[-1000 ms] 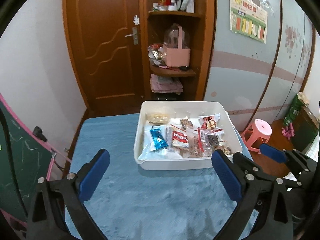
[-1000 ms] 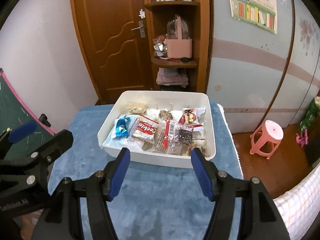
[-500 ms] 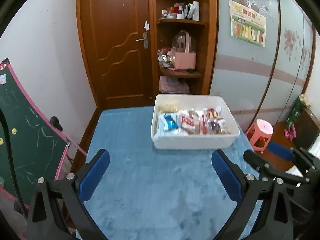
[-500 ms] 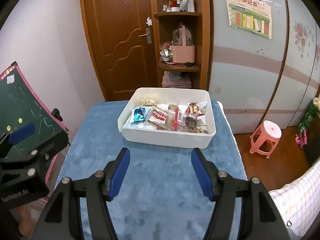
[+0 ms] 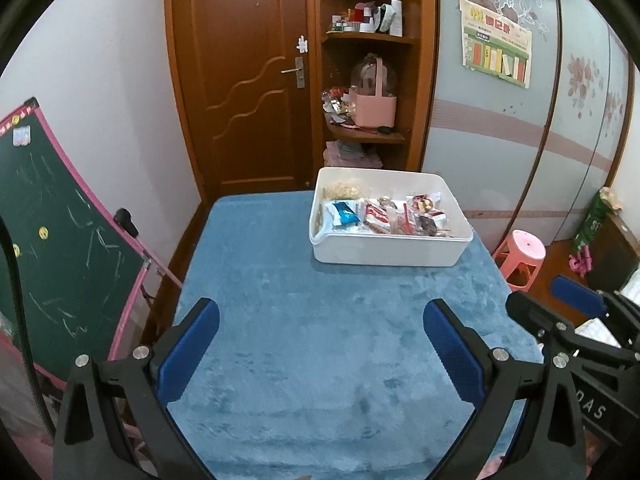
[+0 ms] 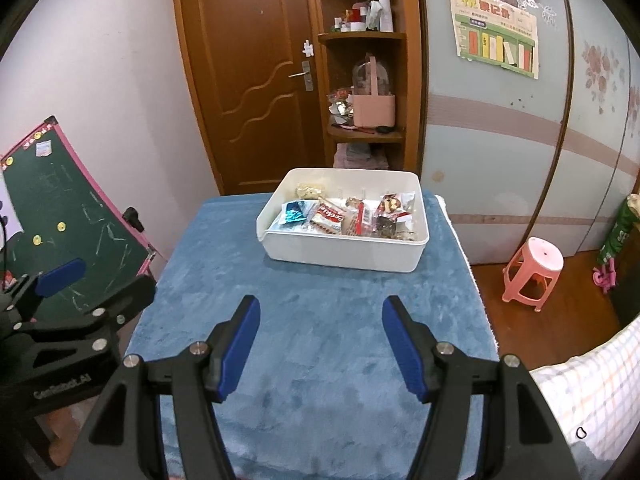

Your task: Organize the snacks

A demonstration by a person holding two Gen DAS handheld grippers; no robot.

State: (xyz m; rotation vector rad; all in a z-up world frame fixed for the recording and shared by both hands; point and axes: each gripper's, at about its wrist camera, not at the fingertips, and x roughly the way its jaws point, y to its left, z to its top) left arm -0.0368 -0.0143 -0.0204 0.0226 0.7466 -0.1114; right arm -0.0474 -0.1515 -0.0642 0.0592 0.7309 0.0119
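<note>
Snacks (image 6: pixel 344 216) all sit inside the white bin (image 6: pixel 340 250) at the far end of the blue-covered table (image 6: pixel 312 320), and none lies loose on the cloth, so I judge the sorting done. My left gripper (image 5: pixel 320 350) and right gripper (image 6: pixel 318 344) hover over bare cloth well short of the bin, jaws apart and empty.

So there's a white rectangular plastic bin (image 5: pixel 390 254) sitting flat at the far right end of the table, packed with a loose jumble of wrapped snacks (image 6: pixel 352 218): a blue foil packet (image 5: pixel 343 215) on the left, red-and-white cookie wrappers (image 6: pixel 330 218) mid-bin.
</note>
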